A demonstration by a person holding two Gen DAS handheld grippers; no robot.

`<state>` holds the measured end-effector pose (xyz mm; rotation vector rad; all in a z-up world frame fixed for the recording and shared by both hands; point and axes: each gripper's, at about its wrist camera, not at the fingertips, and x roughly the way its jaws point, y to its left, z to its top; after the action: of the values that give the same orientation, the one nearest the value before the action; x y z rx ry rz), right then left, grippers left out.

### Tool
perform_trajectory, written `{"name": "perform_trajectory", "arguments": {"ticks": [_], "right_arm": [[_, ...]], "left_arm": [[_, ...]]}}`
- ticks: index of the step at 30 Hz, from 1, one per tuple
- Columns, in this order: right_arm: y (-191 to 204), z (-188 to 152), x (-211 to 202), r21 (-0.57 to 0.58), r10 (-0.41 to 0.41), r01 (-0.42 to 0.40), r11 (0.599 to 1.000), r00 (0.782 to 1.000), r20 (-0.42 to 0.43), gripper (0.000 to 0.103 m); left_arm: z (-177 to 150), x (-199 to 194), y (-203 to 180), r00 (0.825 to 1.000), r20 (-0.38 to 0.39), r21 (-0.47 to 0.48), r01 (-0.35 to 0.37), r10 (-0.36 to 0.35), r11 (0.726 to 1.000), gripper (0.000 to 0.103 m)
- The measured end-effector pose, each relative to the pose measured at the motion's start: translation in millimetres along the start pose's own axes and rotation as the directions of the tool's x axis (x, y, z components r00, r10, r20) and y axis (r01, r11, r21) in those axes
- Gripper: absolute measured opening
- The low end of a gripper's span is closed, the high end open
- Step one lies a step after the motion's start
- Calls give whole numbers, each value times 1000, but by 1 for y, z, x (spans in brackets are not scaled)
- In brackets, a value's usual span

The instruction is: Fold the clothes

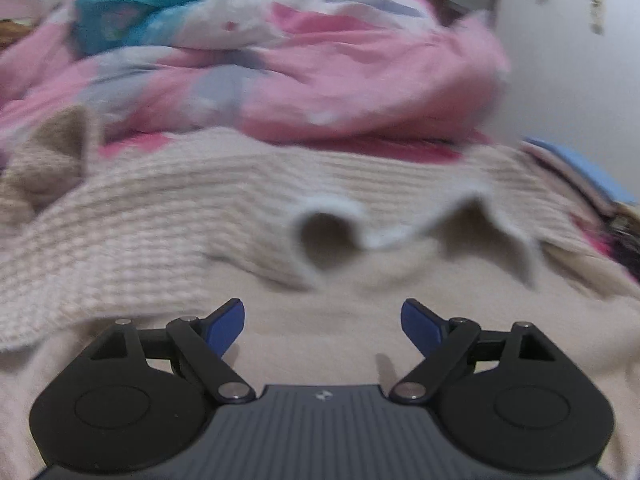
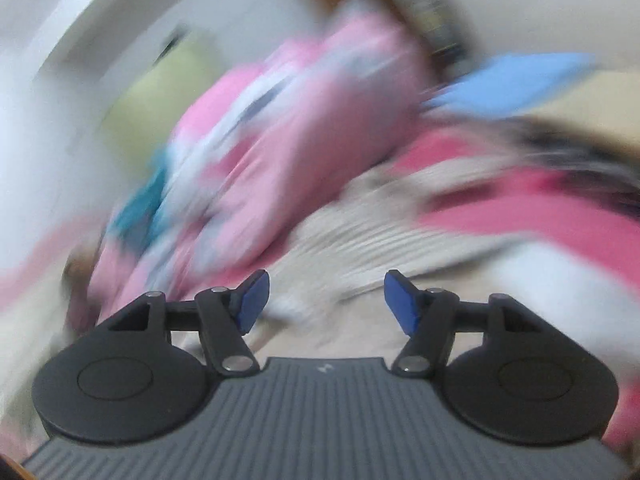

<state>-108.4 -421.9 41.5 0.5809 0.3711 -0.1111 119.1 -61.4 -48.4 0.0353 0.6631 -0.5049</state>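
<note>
Hovering left gripper and right gripper, fingers spread, empty; soft, floppy beige sweater, likely gripping hem edge at 12 o'clock.

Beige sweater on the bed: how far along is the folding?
Partly done: the beige sweater lies spread flat, one ribbed edge turned over. In hand: nothing; left gripper and right gripper are both open and empty. Left: finishing its folds, then the pink, white and teal pile behind.

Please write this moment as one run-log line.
left gripper: open, empty | right gripper: open, empty | beige ribbed knit sweater: flat, unheld | pink bedding pile: behind
</note>
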Motion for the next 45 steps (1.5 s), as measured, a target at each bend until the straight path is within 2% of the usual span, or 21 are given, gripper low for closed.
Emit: {"name": "perform_trajectory", "arguments": {"ticks": [3,6,7,8,10,11,13,15,19,24,26,28,30,33,35,37,38,39,41,43,45], "right_arm": [[54,-8,92,-159,54,-83,984,982,-178,64],[85,-33,182,-310,-32,-67,948,953,-301,61],[90,-41,206,-357,-79,-45,933,943,-325,54],[91,-47,221,-400,-131,-15,916,933,-334,40],[88,-44,248,-471,-222,59,880,928,-299,20],[86,-32,250,-462,-201,58,885,943,-267,18],[82,-9,254,-453,-164,59,889,966,-197,17],[88,16,261,-484,-157,87,871,982,-107,17],[89,57,305,-491,-169,138,860,985,-19,17],[85,78,386,-473,-237,214,855,971,11,17],[71,74,429,-430,-302,252,867,952,-49,17],[56,65,457,-403,-379,310,861,920,-102,17],[45,56,463,-379,-423,347,858,896,-136,17],[45,59,422,-279,-322,288,916,943,-82,18],[54,65,380,-220,-222,207,953,974,-46,20],[71,65,340,-224,-117,101,969,992,-56,24],[82,61,325,-247,-62,37,968,993,-96,26],[93,55,310,-275,-12,-30,961,989,-148,27],[117,29,292,-360,28,-135,923,958,-286,32],[139,-5,283,-455,-6,-183,872,924,-382,32],[157,-41,292,-551,-85,-189,813,897,-434,31]], "left_arm": [[-3,11,24,999,-8,-52,-41,41,998,86],[3,15,42,999,-1,-101,-37,37,994,86],[5,16,45,999,11,-103,-45,46,994,86],[6,16,47,997,26,-94,-65,67,993,86],[5,15,51,995,43,-89,-90,95,992,86],[6,15,54,994,51,-91,-93,98,991,86],[10,13,60,993,72,-107,-80,88,991,87],[15,13,66,989,108,-121,-91,104,988,87],[21,21,82,977,113,-173,-161,182,972,87],[22,28,103,986,65,-271,-130,152,954,87],[20,31,102,984,66,-255,-145,167,956,87],[18,37,99,980,57,-233,-171,189,957,87],[17,40,97,979,52,-215,-184,199,959,87],[17,39,95,977,60,-204,-189,205,961,87],[17,36,95,977,63,-215,-188,206,958,87],[17,34,96,975,66,-230,-194,214,954,87],[17,32,97,973,68,-239,-199,220,951,87],[17,31,98,971,71,-248,-204,228,947,87],[18,26,100,966,85,-267,-213,243,940,87],[19,21,102,962,99,-283,-219,256,934,87],[19,17,105,958,113,-297,-223,265,929,87]]}}
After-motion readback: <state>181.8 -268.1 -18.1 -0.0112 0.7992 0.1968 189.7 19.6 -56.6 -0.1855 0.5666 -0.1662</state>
